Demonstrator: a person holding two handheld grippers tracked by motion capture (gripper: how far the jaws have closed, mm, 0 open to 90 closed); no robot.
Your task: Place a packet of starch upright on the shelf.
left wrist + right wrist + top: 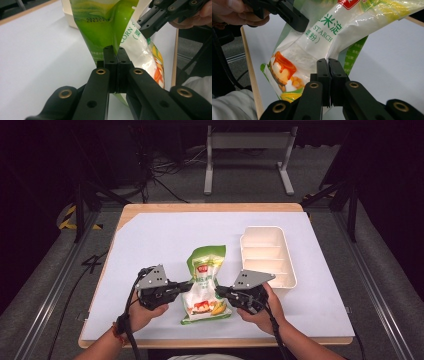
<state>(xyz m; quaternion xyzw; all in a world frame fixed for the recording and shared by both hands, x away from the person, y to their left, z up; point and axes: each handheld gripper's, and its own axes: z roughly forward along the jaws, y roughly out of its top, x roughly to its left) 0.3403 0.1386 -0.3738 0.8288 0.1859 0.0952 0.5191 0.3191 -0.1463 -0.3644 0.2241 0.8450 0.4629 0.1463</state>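
A green and white bag of corn starch (206,282) hangs lengthwise between my two grippers over the near middle of the white mat. My left gripper (189,284) is shut on the bag's left edge, and its own view shows the jaws pinching the green film (100,27). My right gripper (219,291) is shut on the bag's right edge; in its own view the black jaws clamp the side seam of the bag (312,47). Across the bag, the right gripper (146,25) appears at the upper right of the left gripper view, and the left gripper (298,23) at the upper left of the right gripper view.
A cream tray with dividers (267,257) stands just right of the bag, close to the right hand. The white mat (150,240) covers a wooden table whose front edge (215,342) runs under the forearms. Metal stand legs (245,155) rise beyond the far edge.
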